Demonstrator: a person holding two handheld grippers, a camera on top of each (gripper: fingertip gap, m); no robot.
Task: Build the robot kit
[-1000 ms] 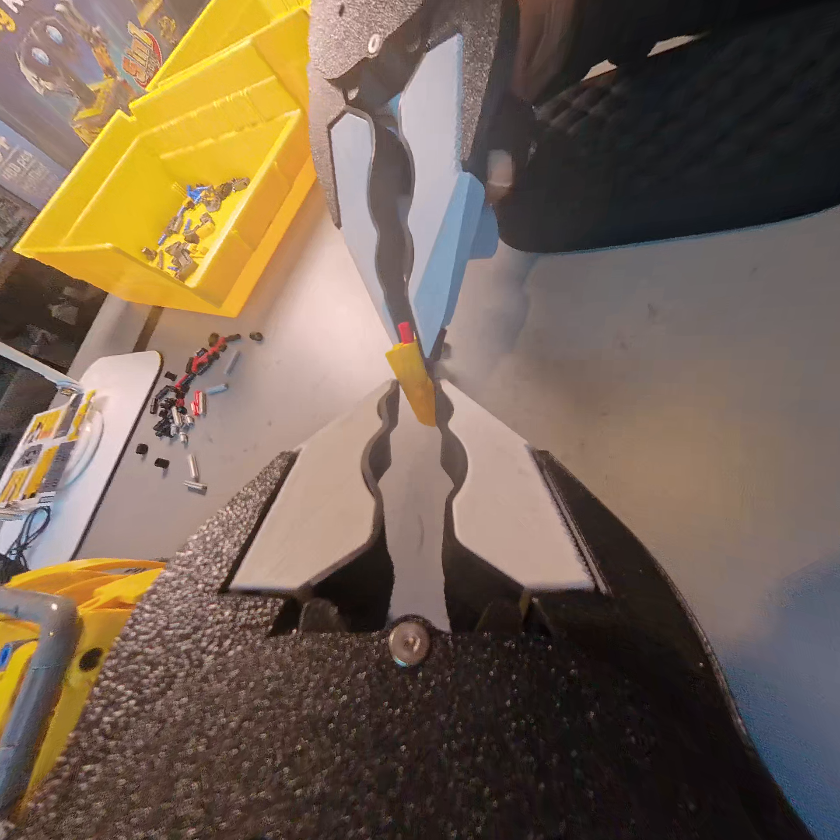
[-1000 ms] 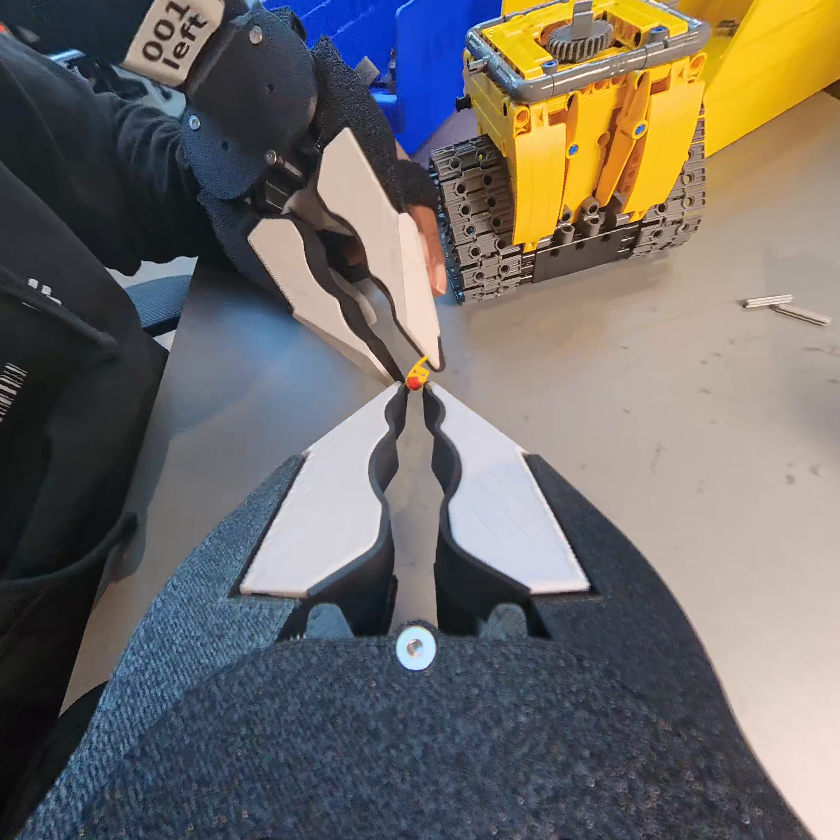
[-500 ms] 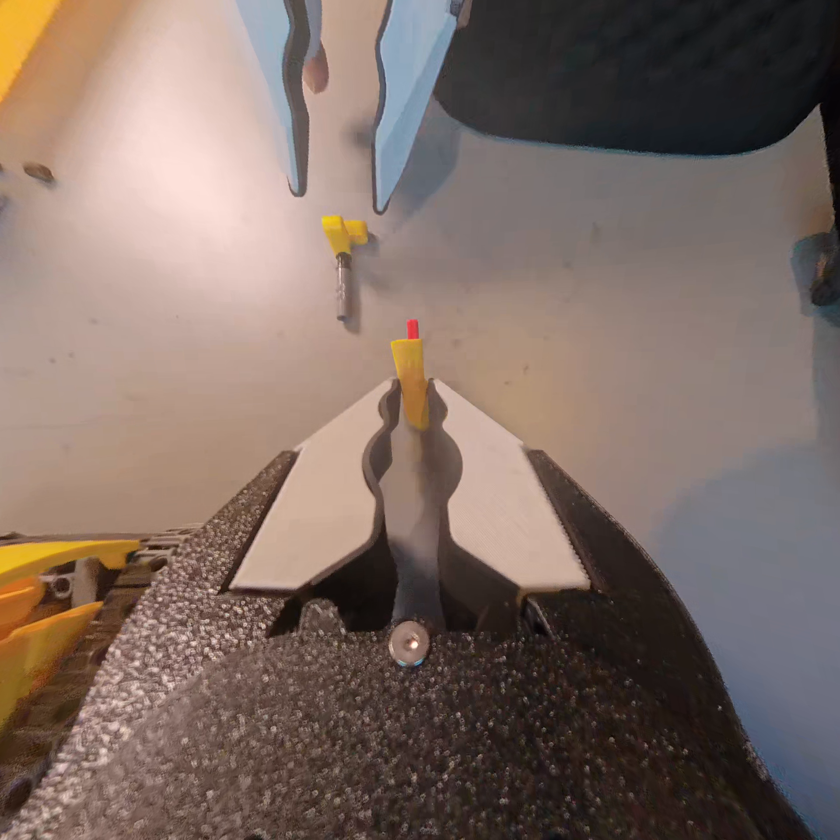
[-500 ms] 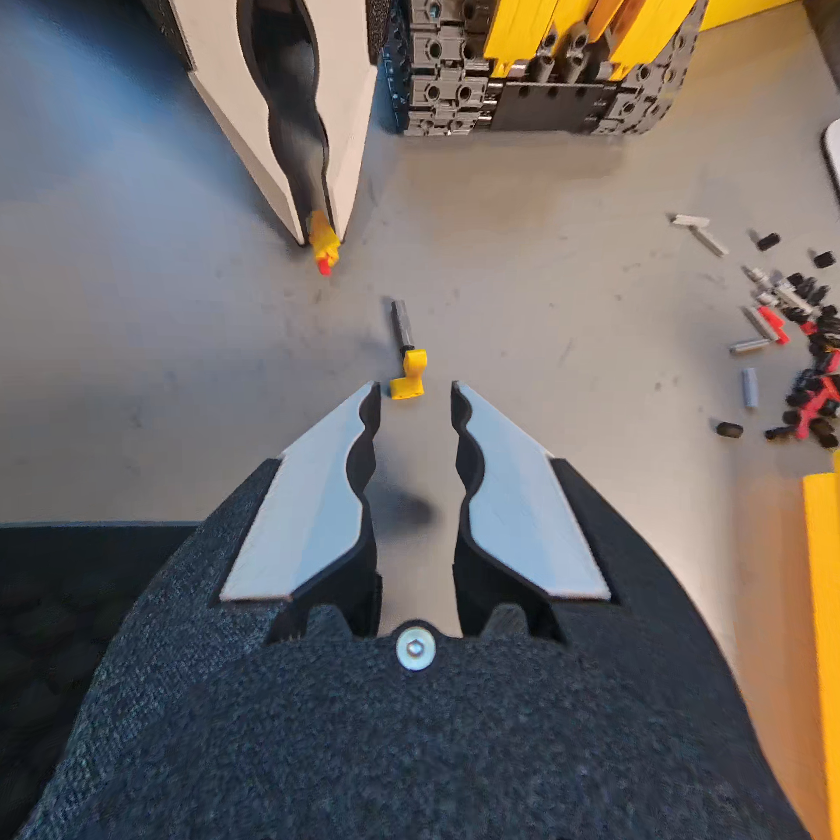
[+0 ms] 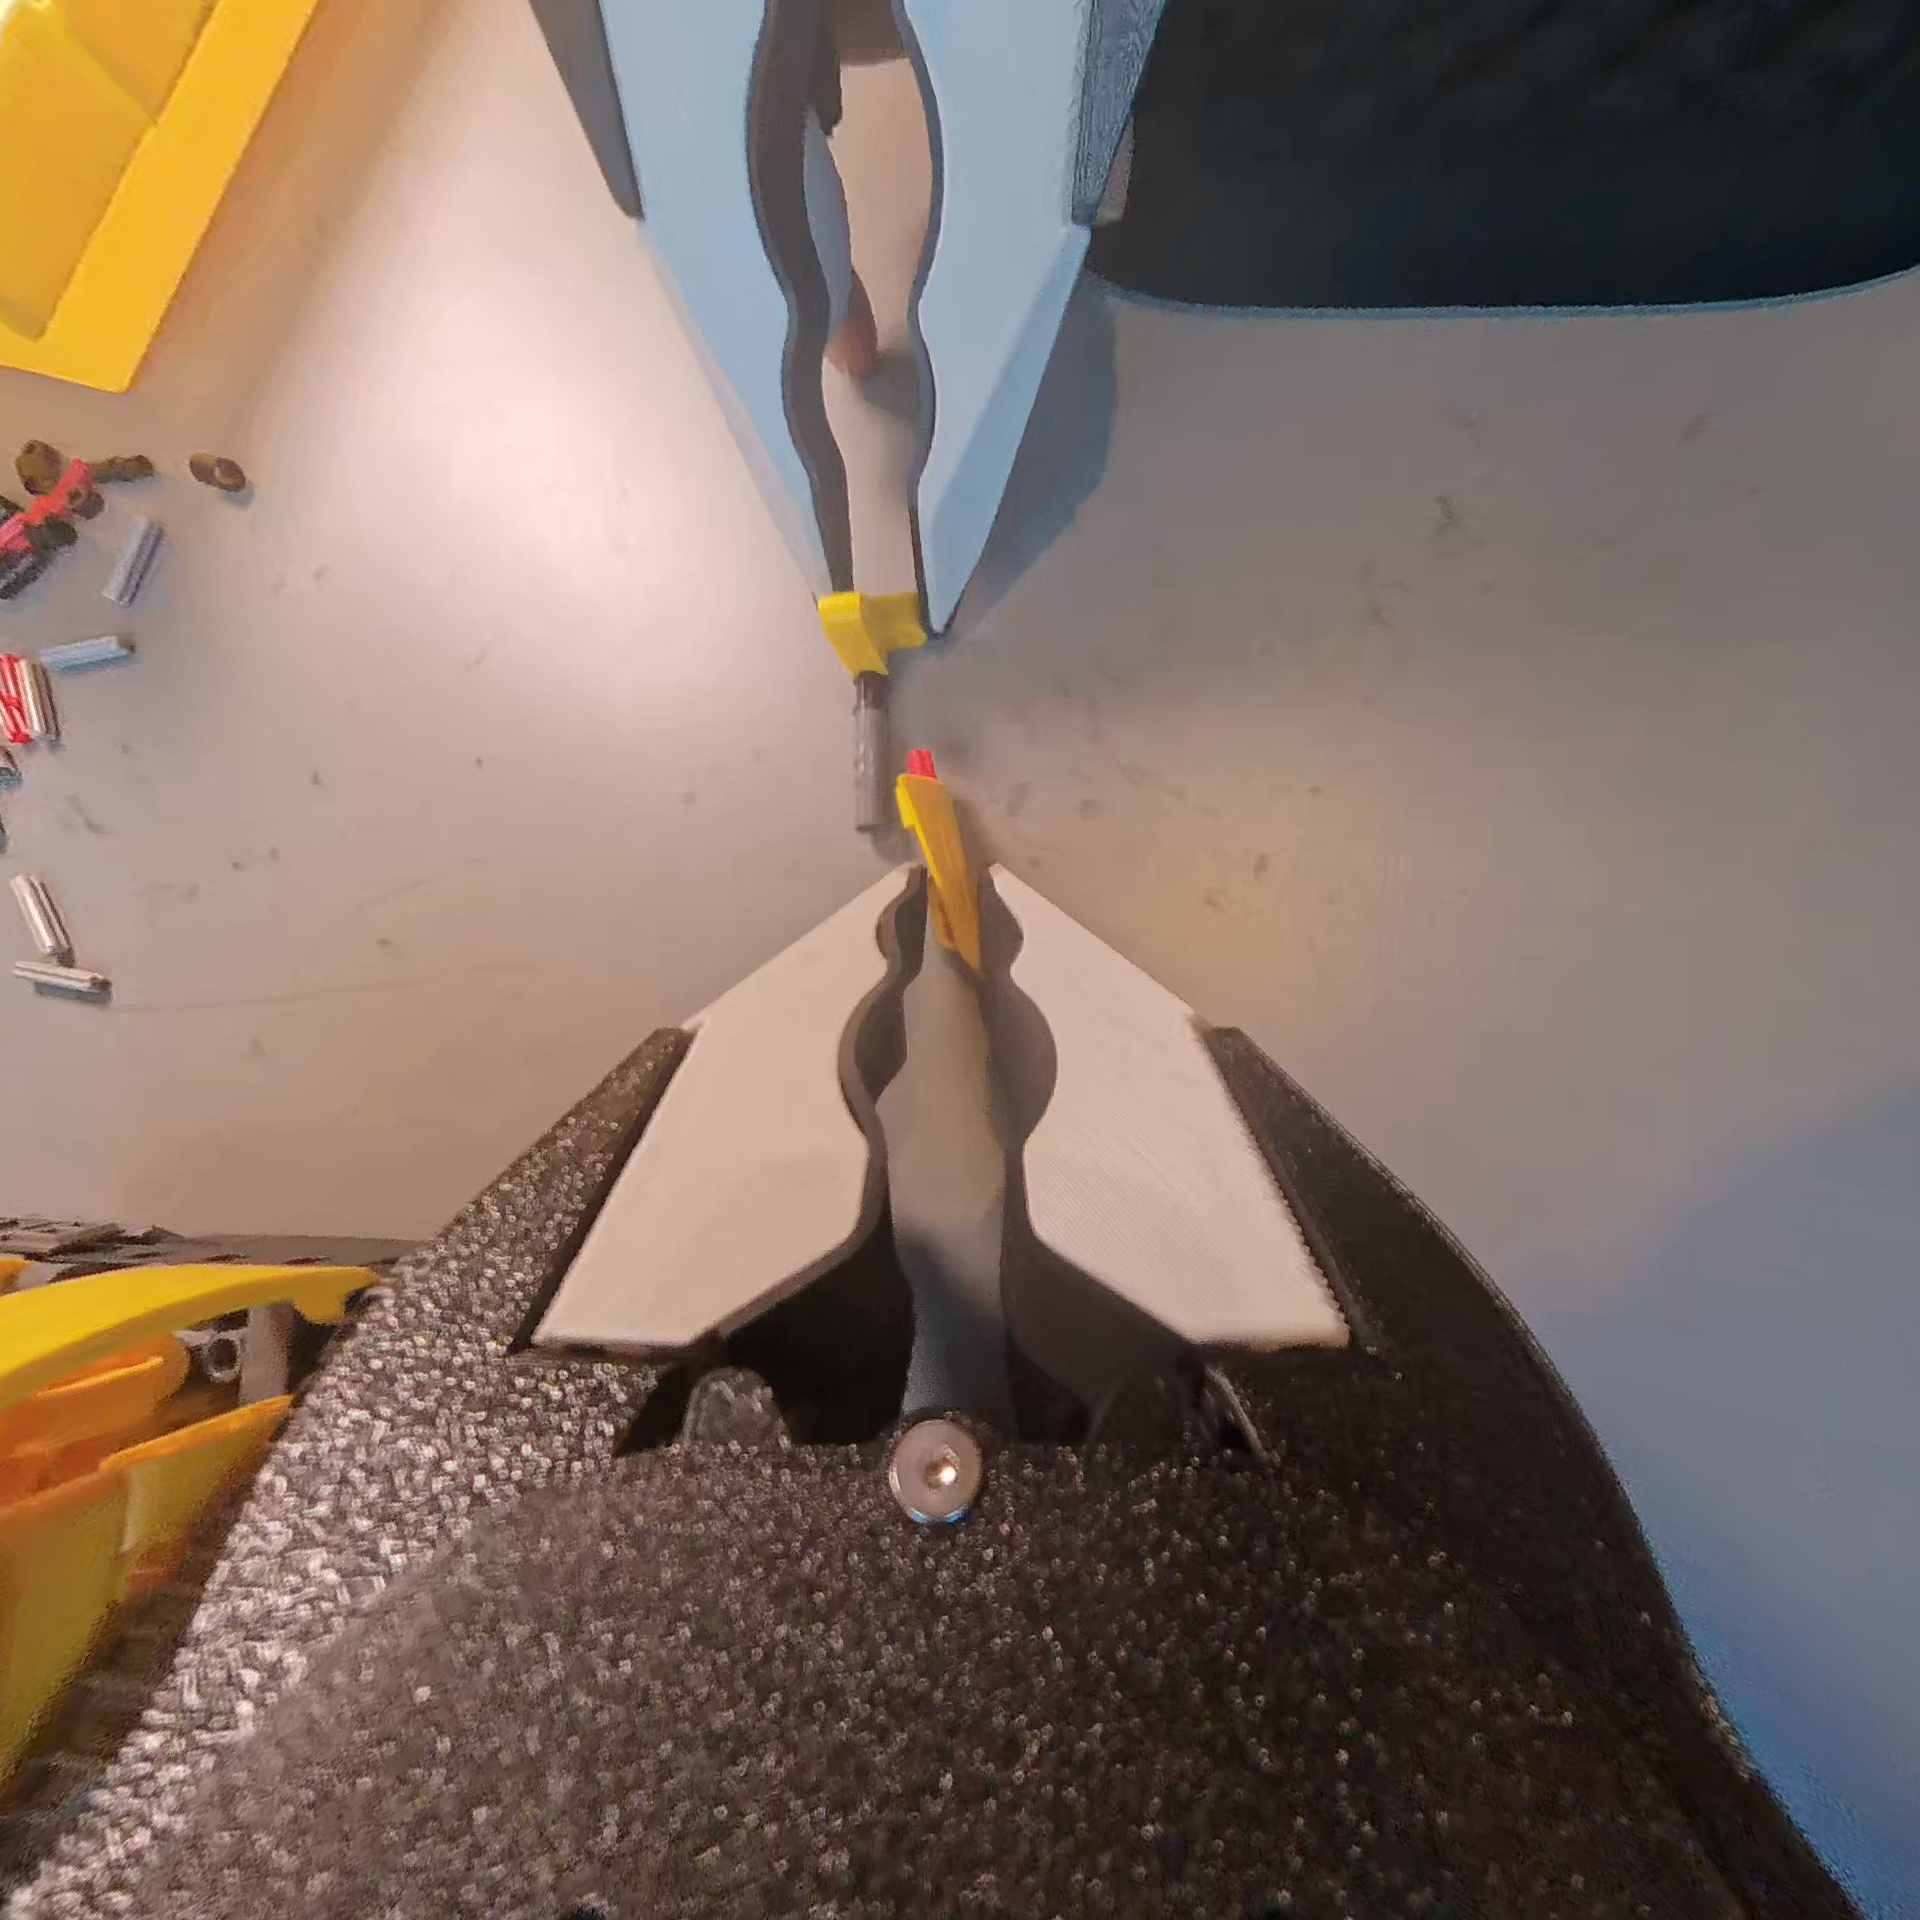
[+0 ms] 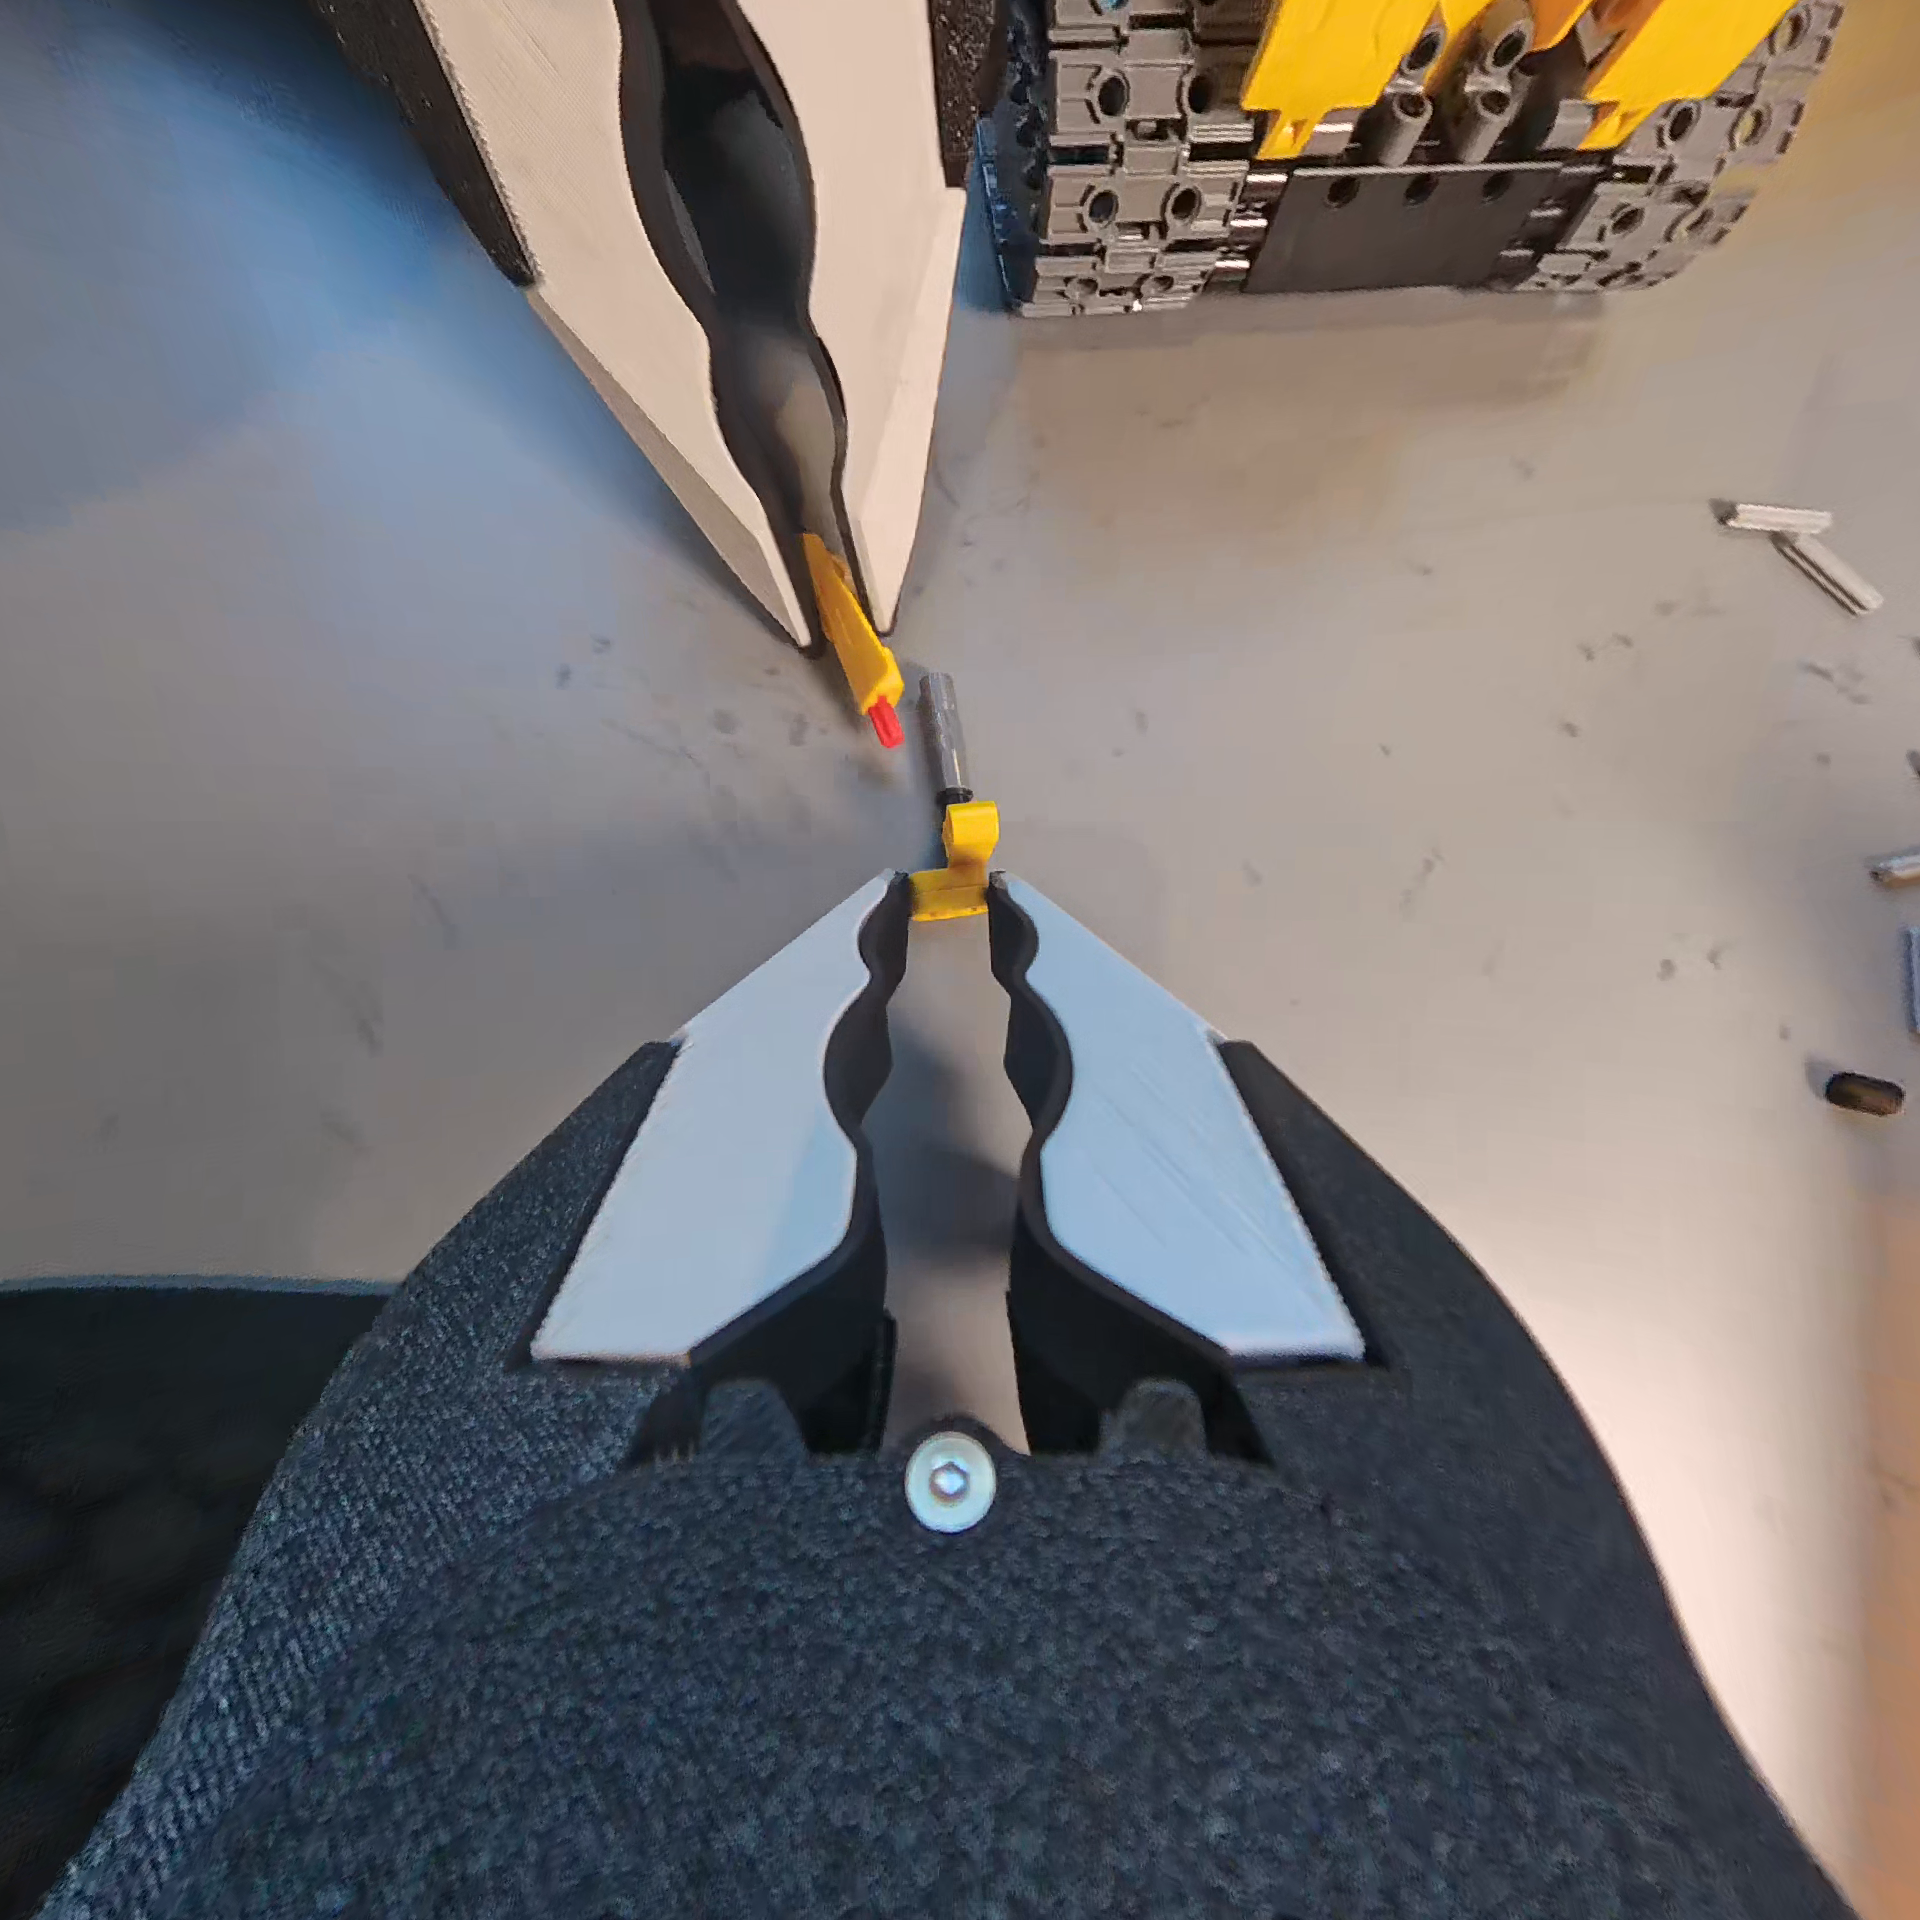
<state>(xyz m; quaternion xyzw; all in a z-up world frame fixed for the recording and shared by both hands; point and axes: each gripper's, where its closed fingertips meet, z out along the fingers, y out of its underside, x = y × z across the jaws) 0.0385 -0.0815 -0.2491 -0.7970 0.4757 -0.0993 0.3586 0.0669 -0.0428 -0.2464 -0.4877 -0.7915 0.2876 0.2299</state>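
Note:
My left gripper (image 5: 951, 883) is shut on a thin yellow piece (image 5: 935, 831) with a red pin (image 5: 918, 762) at its far end, held low over the grey table. My right gripper (image 6: 948, 891) has its fingertips closed on both sides of a small yellow connector (image 6: 966, 831) with a dark grey axle (image 6: 945, 727) sticking out of it, lying on the table. The two grippers face each other tip to tip. The red pin (image 6: 885, 724) sits just left of the axle's free end. The right gripper's fingers (image 5: 997, 436) show in the left wrist view, the connector (image 5: 868, 629) between them.
A yellow and grey tracked brick model (image 6: 1351, 156) stands behind the left gripper and also shows in the left wrist view (image 5: 125, 1403). Loose small pins and axles lie on the table (image 5: 62, 623) (image 6: 1808, 561). A yellow bin (image 5: 125, 177) and a dark seat (image 5: 1507, 135) are nearby. Tip to tip, the grippers are about 6 cm apart.
My right gripper has moved forward to the yellow connector and narrowed from open to closed on it. My left gripper, still holding its piece, has come closer to the axle.

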